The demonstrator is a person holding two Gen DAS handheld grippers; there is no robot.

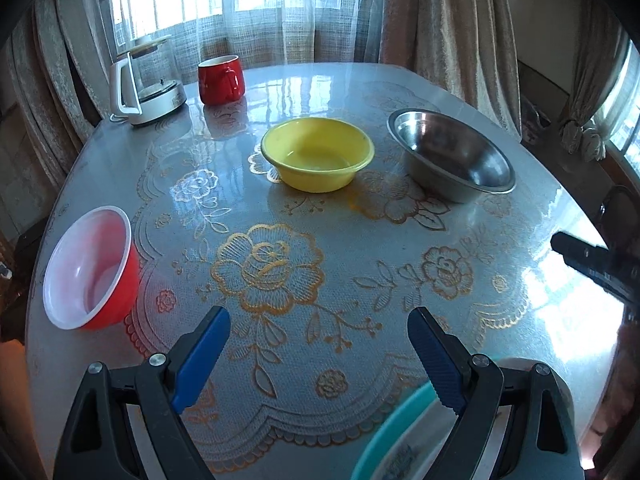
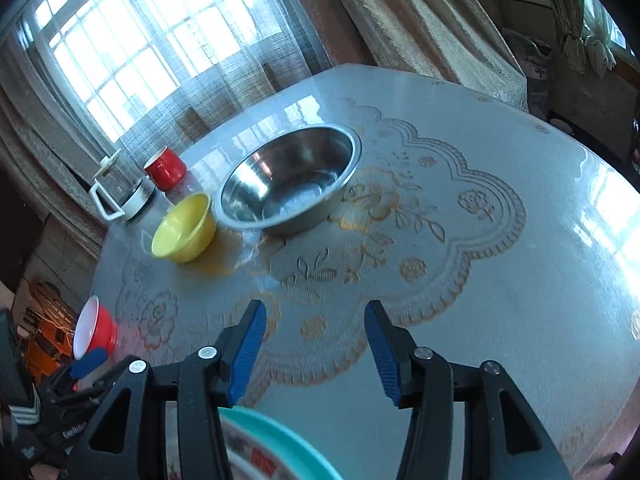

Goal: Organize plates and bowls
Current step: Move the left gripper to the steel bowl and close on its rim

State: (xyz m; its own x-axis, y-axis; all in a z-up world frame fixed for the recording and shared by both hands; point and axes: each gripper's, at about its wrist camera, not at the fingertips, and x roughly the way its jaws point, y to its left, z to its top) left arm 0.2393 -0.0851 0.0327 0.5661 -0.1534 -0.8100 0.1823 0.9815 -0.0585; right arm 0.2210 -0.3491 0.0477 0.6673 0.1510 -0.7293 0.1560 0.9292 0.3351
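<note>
my left gripper (image 1: 318,328) hangs wide open and empty over the near side of the table (image 1: 400,88), and my right gripper (image 2: 316,320) is spread open too, holding nothing. taking the yellow bowl (image 1: 318,154) as my mark, the steel bowl (image 1: 452,156) sits just to its right, the red bowl (image 1: 90,268) lies well apart toward the near left edge, and a red mug (image 1: 220,80) and white kettle (image 1: 146,82) stand behind it to the left by the curtain (image 1: 460,20). a teal-rimmed plate (image 1: 400,432) lies at the near edge, well nearer me than the yellow bowl, partly hidden under my right finger (image 1: 436,360); nothing stands between my open jaws and the bowls.

Plastic bowl (image 1: 318,154) left of metal bowl (image 1: 452,156)
</note>
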